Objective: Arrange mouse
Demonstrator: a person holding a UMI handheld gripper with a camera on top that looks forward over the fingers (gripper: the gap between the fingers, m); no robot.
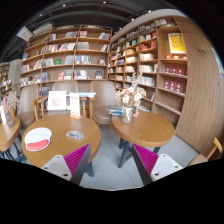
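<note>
My gripper (111,160) is open and held high above the floor, its magenta pads (76,158) wide apart with nothing between them. Beyond the left finger stands a round wooden table (58,150). A small grey object (74,134) lies on it; it could be the mouse, but I cannot tell. Beside it lies a round red and white flat piece (38,139). Both are well ahead of the fingers and apart from them.
A second round wooden table (146,128) stands ahead on the right, bearing a vase of flowers (128,99). Wooden chairs (88,104) stand behind the tables. Bookshelves (75,55) line the back and right walls. Grey floor (108,150) runs between the tables.
</note>
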